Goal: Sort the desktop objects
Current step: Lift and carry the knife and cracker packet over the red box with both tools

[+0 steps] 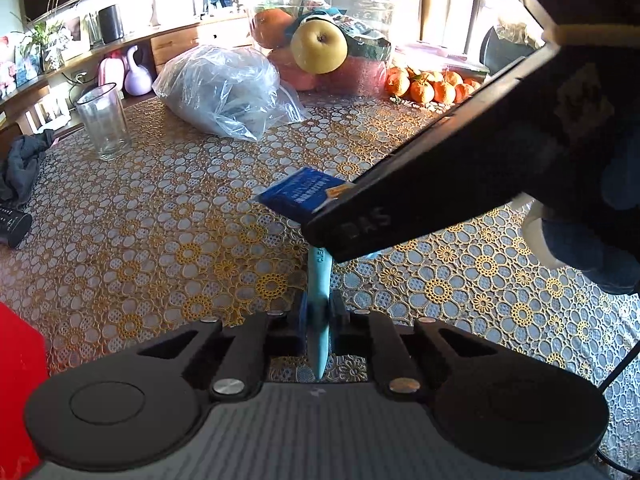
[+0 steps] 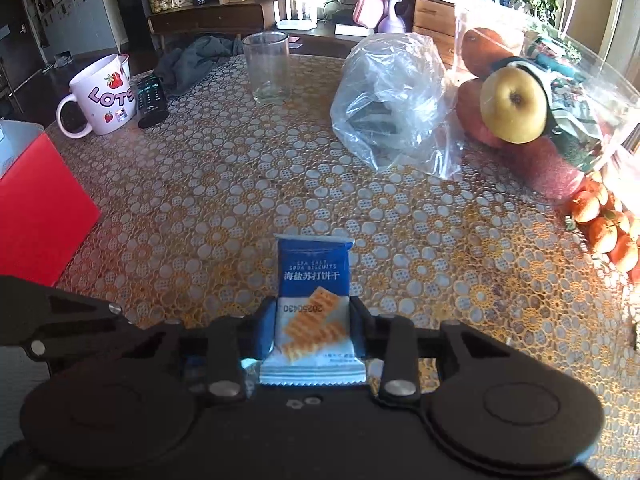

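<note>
Glossy blue biscuit packet (image 2: pixel 313 300) pinched by right tool (image 2: pixel 312 328); left tool (image 1: pixel 319 316) clamps a slim, perhaps plastic, pen (image 1: pixel 319 300).

Your table (image 2: pixel 240 200), lace-patterned cloth: ahead of fingers, glass (image 2: pixel 267 68), plastic bag (image 2: pixel 392 100); far left, mug (image 2: pixel 102 96), remote (image 2: pixel 151 100).

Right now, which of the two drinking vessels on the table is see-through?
The tall glass, standing upright and empty at the far side. The mug at the left edge is opaque pink with strawberries and lettering.
</note>
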Demonstrator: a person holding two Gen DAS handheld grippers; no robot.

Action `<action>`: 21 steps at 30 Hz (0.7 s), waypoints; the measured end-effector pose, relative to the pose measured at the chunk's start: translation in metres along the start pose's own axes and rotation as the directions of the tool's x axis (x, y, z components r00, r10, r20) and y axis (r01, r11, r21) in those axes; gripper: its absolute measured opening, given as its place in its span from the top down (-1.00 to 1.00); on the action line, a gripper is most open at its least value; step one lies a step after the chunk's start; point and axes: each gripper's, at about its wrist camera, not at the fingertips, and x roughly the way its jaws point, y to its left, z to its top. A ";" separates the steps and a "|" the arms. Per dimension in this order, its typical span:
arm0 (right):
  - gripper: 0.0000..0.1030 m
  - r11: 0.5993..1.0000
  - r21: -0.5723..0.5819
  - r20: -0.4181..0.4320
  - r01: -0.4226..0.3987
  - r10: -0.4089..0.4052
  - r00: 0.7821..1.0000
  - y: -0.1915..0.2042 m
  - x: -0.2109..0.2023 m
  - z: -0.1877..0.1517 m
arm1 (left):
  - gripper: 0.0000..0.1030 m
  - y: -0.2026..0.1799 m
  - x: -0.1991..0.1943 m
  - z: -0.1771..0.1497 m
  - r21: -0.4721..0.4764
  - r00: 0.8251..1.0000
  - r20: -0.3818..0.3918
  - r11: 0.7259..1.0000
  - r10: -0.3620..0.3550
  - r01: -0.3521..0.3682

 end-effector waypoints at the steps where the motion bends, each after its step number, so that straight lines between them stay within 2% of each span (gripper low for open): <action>1: 0.30 1.000 0.001 -0.001 0.001 -0.001 1.000 -0.001 -0.002 -0.001 | 0.82 0.000 -0.002 0.000 -0.005 1.000 0.004 1.000 0.001 -0.001; 13: 0.30 0.999 -0.001 0.018 0.035 -0.035 0.999 -0.003 -0.048 -0.021 | 0.82 -0.004 -0.044 -0.004 -0.024 0.999 0.041 1.000 0.019 -0.018; 21: 0.30 0.999 -0.002 0.045 0.043 -0.043 0.998 0.012 -0.092 -0.038 | 0.82 -0.010 -0.084 -0.008 -0.025 0.998 0.062 0.999 0.029 -0.027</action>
